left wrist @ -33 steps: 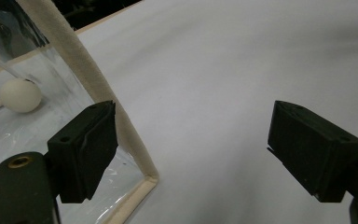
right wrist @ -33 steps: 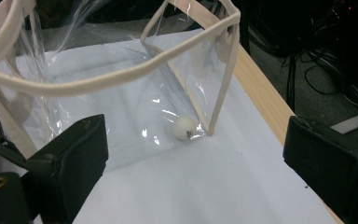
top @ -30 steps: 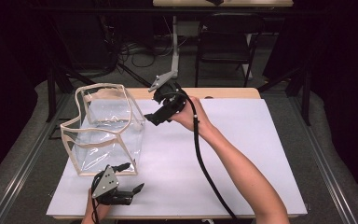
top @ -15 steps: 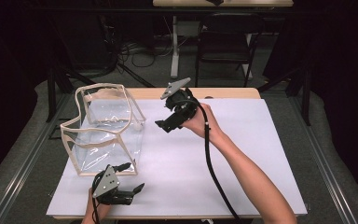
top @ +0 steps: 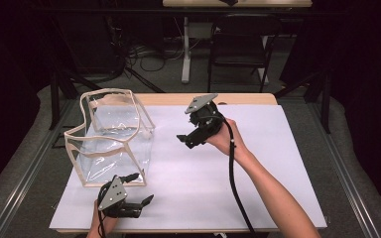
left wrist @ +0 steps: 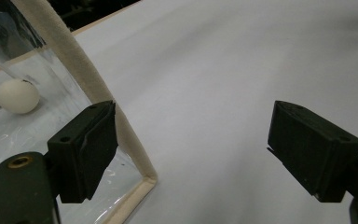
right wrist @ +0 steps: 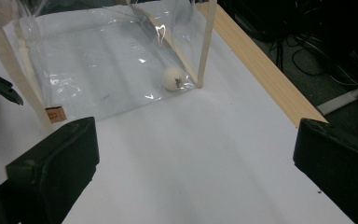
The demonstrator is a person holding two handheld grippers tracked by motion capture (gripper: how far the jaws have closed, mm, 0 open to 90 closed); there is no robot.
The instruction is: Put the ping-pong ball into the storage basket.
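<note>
Right gripper (top: 184, 140) has swung back from the bag (top: 113, 141), jaws just opened, empty; ball (right wrist: 173, 77) inside. Left gripper (top: 140, 190) spread beside it.

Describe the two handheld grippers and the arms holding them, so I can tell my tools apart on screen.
Both are black two-jaw tools with blocky pads. The left gripper and right gripper each carry a grey three-cornered plate. A black cable trails along the right forearm, which is bare, with no sleeve showing.
</note>
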